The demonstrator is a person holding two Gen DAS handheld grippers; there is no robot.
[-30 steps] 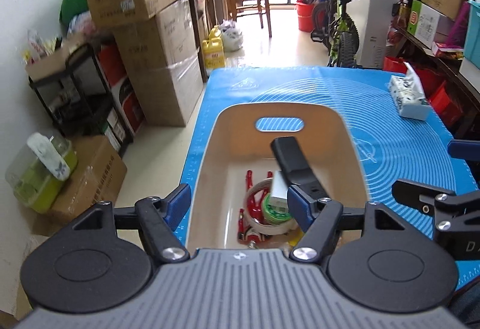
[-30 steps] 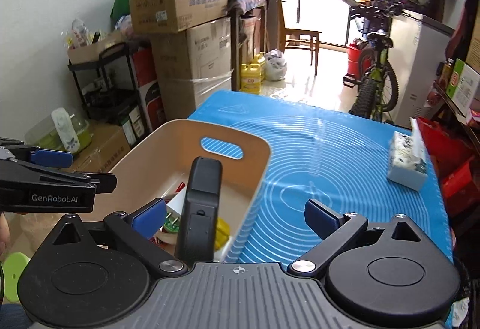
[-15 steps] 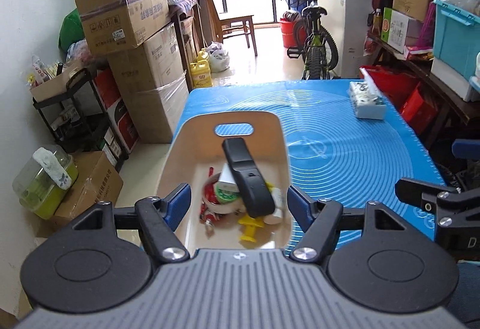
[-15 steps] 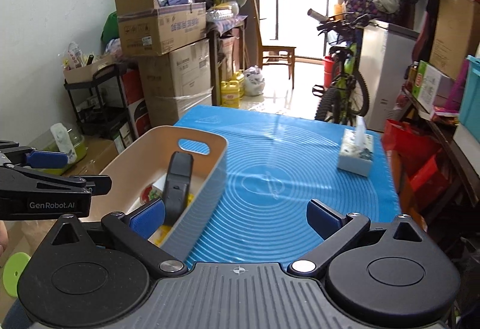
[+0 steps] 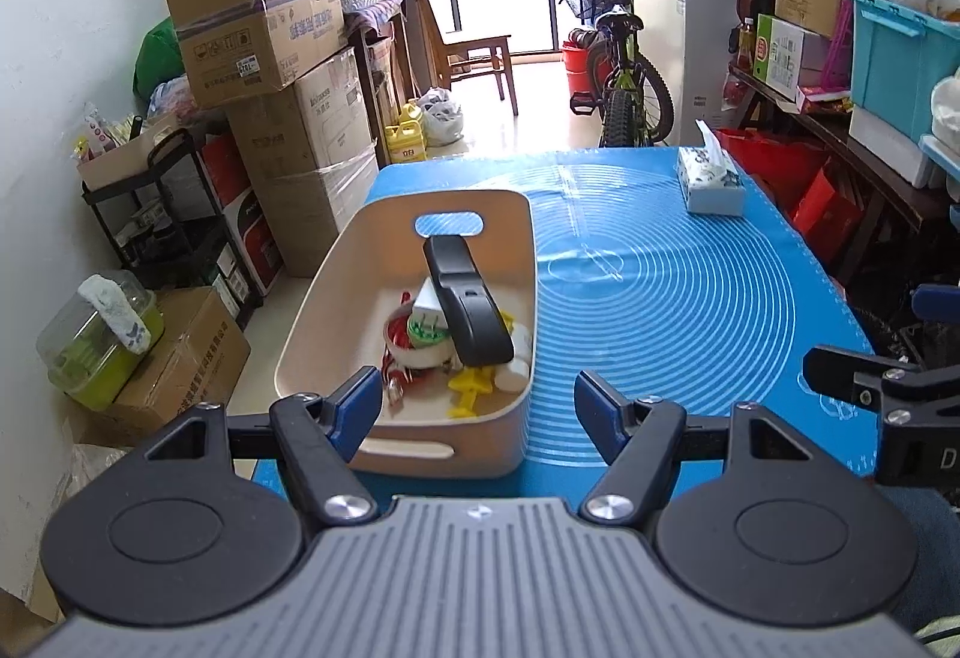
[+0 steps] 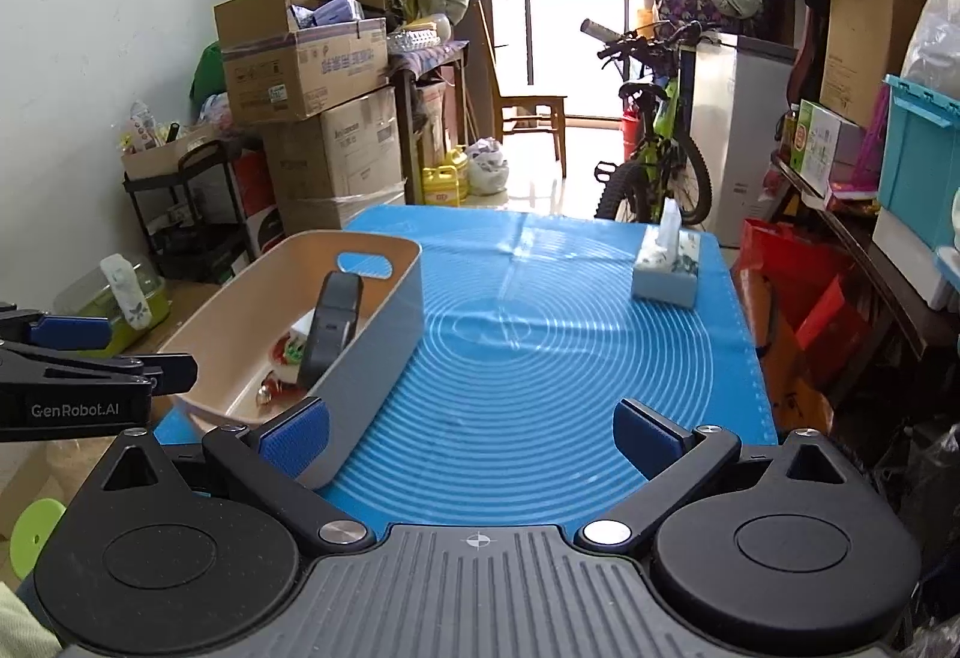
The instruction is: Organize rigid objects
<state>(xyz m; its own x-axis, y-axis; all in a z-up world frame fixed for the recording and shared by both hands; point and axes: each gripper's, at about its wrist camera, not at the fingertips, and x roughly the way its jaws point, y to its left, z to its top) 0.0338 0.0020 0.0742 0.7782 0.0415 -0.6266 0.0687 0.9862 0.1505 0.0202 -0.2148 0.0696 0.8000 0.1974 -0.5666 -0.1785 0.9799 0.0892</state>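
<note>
A cluttered storeroom with stacked cardboard boxes and a bicycle lies beyond my worktop, which is covered by a blue silicone mat printed with white rings (image 5: 660,298).

Since a second ago both my tongs have pulled back and up. Then my left tongs (image 5: 477,406) sat low over the beige plastic bin with cut-out handles (image 5: 528,262), and the bin filled the middle of that view. Now the whole bin sits in the lower centre of the left view, with its near wall just ahead of the tips. My right tongs (image 6: 471,433) have also drawn away, so the bin lies left of centre there (image 6: 396,310). Both tongs are spread wide and grasp nothing.

The long black plastic case (image 5: 465,310) leans in the bin, its top end against the far wall under the handle slot. I judge the sorting is done, or nearly so, since nothing loose remains on the mat.

Counted: one bin, one black case, one roll of tape with a red and green core (image 5: 420,340), one yellow plastic piece (image 5: 471,388), and one white cylinder (image 5: 515,374). There are also some small red bits I cannot number. One tissue box with a patterned top (image 5: 711,178) stands apart at upper right.
</note>
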